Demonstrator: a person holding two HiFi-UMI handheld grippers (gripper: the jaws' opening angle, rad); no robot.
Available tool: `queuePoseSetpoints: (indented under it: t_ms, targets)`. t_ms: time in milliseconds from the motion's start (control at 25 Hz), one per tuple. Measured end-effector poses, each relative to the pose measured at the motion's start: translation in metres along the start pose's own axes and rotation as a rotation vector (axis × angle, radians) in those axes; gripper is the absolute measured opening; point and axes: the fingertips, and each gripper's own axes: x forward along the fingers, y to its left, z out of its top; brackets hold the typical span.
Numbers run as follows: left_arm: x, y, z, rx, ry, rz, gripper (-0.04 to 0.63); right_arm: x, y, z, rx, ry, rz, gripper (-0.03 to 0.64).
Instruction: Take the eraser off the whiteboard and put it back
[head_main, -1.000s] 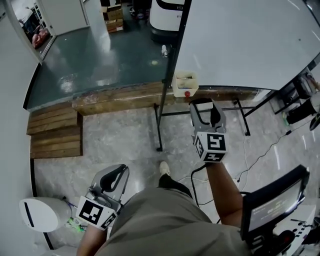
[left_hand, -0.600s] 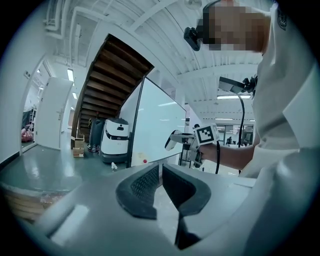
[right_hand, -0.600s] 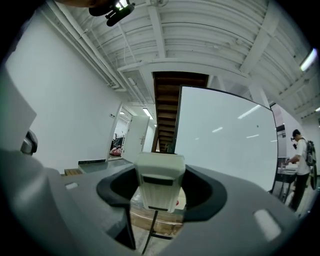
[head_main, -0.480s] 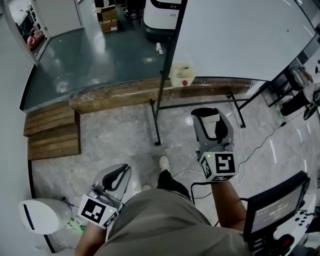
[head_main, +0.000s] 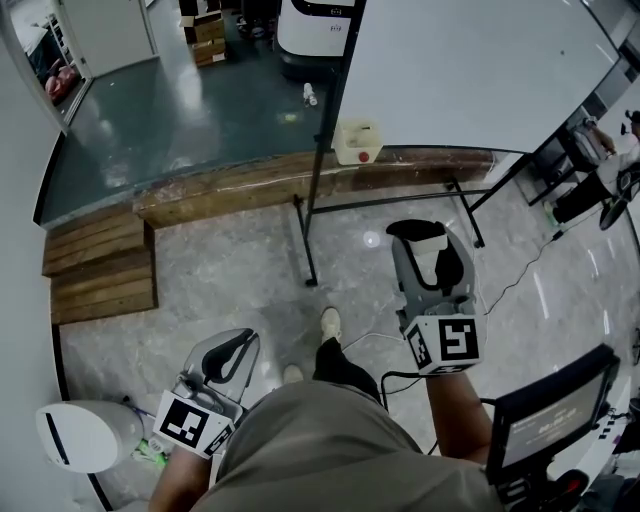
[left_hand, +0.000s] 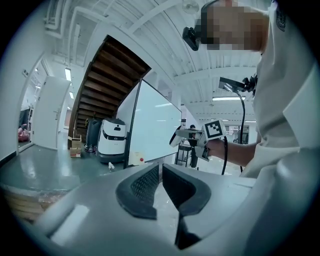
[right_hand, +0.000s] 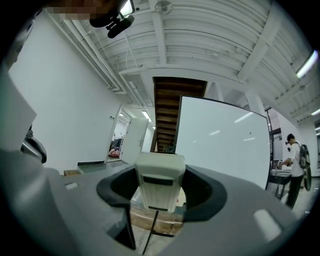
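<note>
Holding the eraser (right_hand: 159, 184) clamped in my right gripper (head_main: 426, 246), well apart from the whiteboard (head_main: 470, 70); my left gripper (left_hand: 161, 168) hangs low, jaws together on nothing

2 grippers: left gripper (head_main: 228, 356), right gripper (head_main: 430, 250). 1 eraser (right_hand: 159, 186). 1 whiteboard (head_main: 470, 70) on 1 black stand (head_main: 312, 215). 1 cream box (head_main: 358, 141) with a red dot. 1 white robot (head_main: 315, 22). 1 white rounded unit (head_main: 88, 432), lower left. 1 monitor (head_main: 548, 415). 1 set of wooden steps (head_main: 100, 270). 1 small bottle (head_main: 309, 95) on the floor. 1 background person (right_hand: 296, 167). cardboard boxes (head_main: 205, 22): stacked, count unclear.
</note>
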Motion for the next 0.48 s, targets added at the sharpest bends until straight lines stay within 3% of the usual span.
queuePoseSetpoints:
  t_ms: [480]
  targets:
    - [0.005, 0.007, -0.001, -0.012, -0.003, 0.011, 0.029, 0.017, -0.015, -0.012, 0.002, 0.018, -0.019, 0.265]
